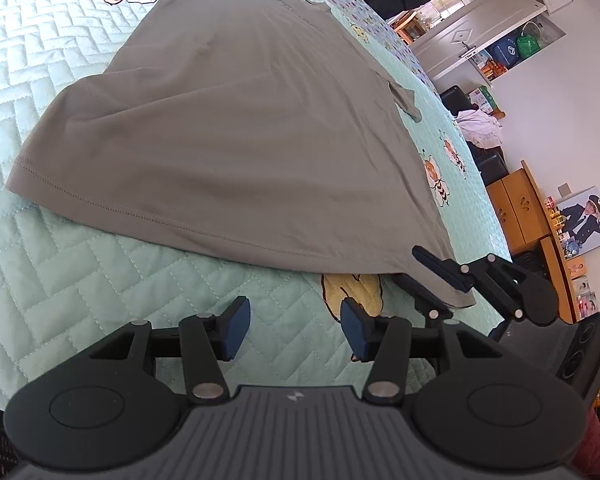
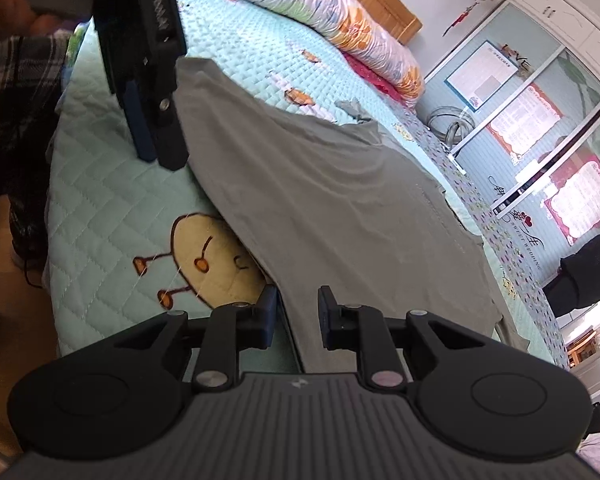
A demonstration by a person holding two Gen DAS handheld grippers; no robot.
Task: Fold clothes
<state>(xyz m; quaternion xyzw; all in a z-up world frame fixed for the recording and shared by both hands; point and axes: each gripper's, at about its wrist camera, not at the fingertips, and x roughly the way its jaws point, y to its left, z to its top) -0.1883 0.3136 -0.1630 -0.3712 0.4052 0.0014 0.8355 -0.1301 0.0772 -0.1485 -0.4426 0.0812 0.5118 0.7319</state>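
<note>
A grey T-shirt [image 1: 236,128] lies spread on the mint quilted bedspread [image 1: 60,280]. My left gripper [image 1: 296,330] is open and empty, hovering over the quilt just short of the shirt's hem. My right gripper [image 1: 432,280] shows at the right of the left wrist view, its fingers either side of the shirt's hem corner. In the right wrist view the shirt [image 2: 340,208] passes between the open fingers of my right gripper [image 2: 298,316], which straddle its edge with a gap. The left gripper [image 2: 156,148] hangs at upper left, above the quilt beside the shirt.
A rolled floral duvet [image 2: 340,20] lies at the head of the bed. The bed's edge [image 1: 480,184] runs along the right, with wooden cabinets [image 1: 516,208] and shelves beyond. A wardrobe with posters [image 2: 540,112] stands past the far side.
</note>
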